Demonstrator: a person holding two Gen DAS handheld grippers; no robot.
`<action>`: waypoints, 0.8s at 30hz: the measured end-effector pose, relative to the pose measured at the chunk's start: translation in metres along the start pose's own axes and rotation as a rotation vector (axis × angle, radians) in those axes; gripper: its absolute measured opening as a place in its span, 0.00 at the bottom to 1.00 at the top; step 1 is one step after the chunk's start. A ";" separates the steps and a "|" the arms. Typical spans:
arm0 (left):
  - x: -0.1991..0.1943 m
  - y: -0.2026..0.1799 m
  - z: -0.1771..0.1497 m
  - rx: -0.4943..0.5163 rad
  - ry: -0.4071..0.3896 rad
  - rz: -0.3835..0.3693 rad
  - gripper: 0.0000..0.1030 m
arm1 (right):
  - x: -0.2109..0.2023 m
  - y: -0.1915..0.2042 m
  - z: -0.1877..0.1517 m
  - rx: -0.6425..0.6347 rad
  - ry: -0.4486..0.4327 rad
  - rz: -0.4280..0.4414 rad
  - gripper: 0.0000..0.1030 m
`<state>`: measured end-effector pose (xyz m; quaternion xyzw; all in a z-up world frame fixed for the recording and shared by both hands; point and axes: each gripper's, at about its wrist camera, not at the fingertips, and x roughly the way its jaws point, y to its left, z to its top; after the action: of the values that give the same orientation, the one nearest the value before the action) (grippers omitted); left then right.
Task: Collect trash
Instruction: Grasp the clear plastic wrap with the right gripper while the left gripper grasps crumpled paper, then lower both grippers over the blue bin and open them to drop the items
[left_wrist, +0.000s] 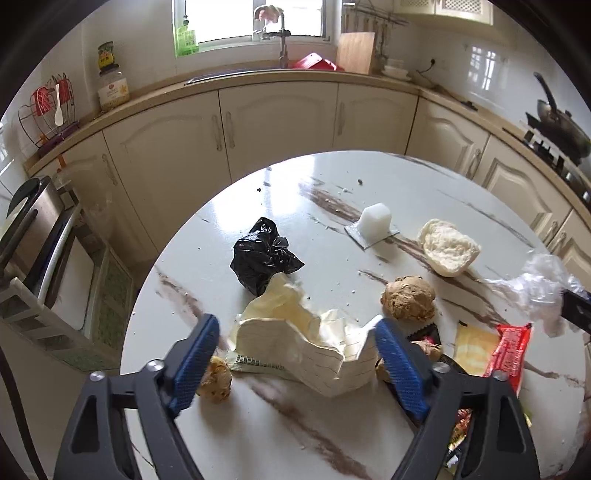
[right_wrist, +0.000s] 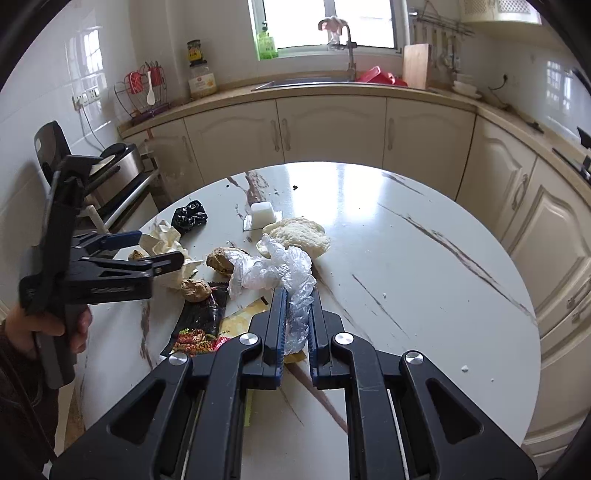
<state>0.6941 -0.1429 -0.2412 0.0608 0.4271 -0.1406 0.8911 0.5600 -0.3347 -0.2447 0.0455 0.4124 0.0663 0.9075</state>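
On the left, the left tongs (left_wrist: 295, 354) stand open astride the crumpled paper (left_wrist: 314, 350), one blue pad at each end of it. The paper lies on the bench (left_wrist: 280, 184) with its long axis running across, from pad to pad, so the jaws straddle its length, not its narrow way. Whether the pads touch the paper I cannot tell; they seem just beside its ends, not pressing. A small brown lump (left_wrist: 216, 374) sits just beside the left pad, and the black bag (left_wrist: 260, 254) lies beyond the paper, further from the tongs. By my reading, closing here would squeeze the paper endwise and crumple it further, which should still give a hold.

Toward the middle, a brown bun (left_wrist: 408, 297) lies just past the right pad, and a red wrapper (left_wrist: 511, 349) to its right.

On the right, the right tongs (right_wrist: 297, 314) are closed on a clear plastic film (right_wrist: 273, 269), which trails forward over the bench. So the left hand is the nearer one to the paper, and the free one.
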 end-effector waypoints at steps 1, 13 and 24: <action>0.006 -0.003 0.002 0.012 0.009 -0.008 0.61 | -0.001 0.000 0.000 0.000 -0.002 -0.001 0.10; -0.004 -0.015 -0.008 0.059 -0.063 -0.121 0.18 | -0.013 0.003 -0.011 0.012 -0.040 -0.010 0.10; -0.096 -0.016 -0.042 0.093 -0.178 -0.216 0.18 | -0.042 0.027 -0.011 0.017 -0.077 -0.005 0.10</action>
<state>0.6008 -0.1291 -0.1922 0.0429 0.3437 -0.2601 0.9013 0.5216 -0.3142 -0.2168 0.0548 0.3778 0.0585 0.9224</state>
